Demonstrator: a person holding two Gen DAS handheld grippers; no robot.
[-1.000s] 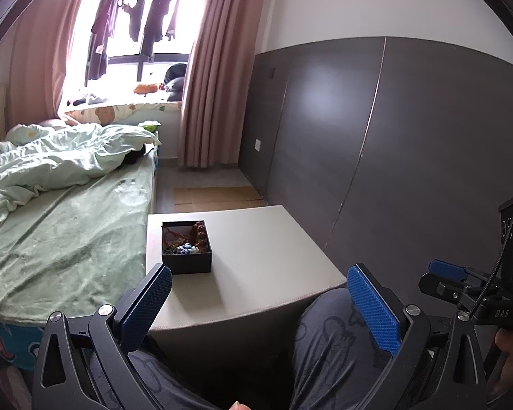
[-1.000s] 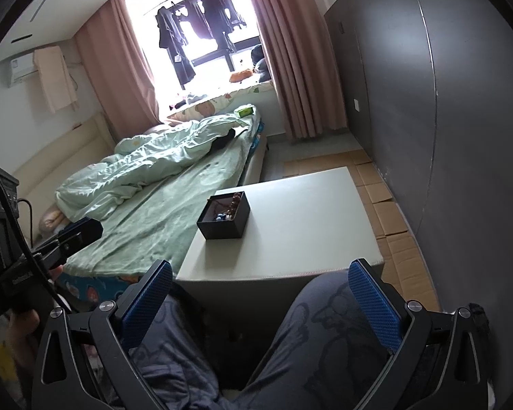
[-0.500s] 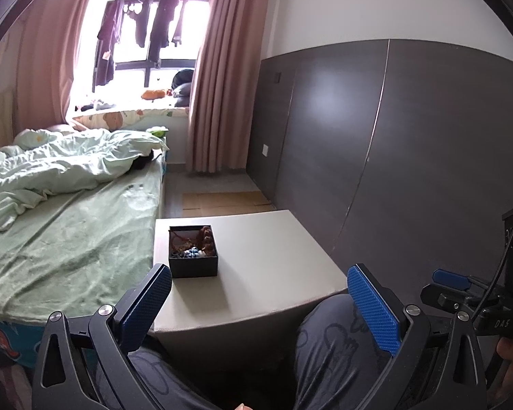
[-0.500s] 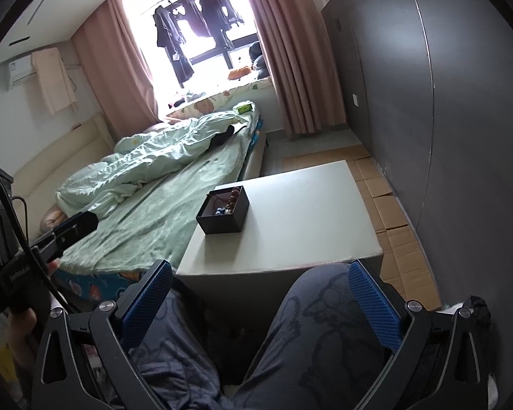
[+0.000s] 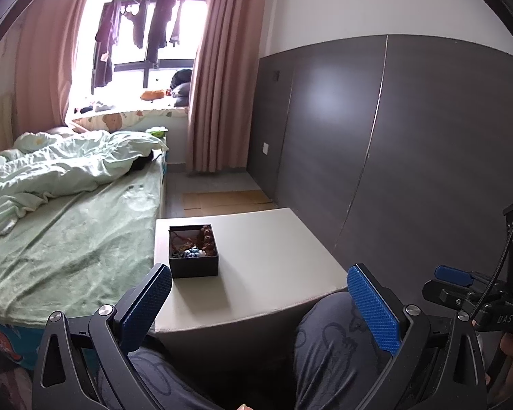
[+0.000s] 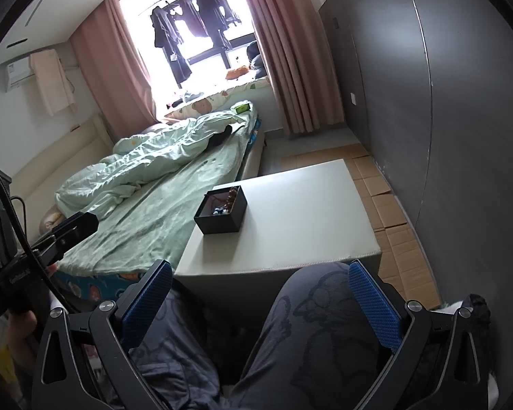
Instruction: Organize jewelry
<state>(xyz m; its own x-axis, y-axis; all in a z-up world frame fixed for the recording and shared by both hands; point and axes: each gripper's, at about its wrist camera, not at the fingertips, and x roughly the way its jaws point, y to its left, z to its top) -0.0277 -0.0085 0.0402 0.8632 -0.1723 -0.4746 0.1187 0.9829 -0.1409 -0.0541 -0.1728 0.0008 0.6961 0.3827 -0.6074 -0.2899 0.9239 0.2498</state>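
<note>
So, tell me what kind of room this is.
A bedroom in a home, most likely: an unmade bed with a green quilt, pink curtains at a window hung with clothes, and a low white table carrying a black box of jewelry.

Ahead of the left gripper (image 5: 260,302), whose blue pads (image 5: 372,311) look knurled and rubbery on matt black plastic arms: matt black box (image 5: 194,254); smooth, satin off-white table (image 5: 277,259). To its left, rumpled green cloth bedding (image 5: 68,205); to its right, faintly glossy grey wall panels (image 5: 410,143).
</note>
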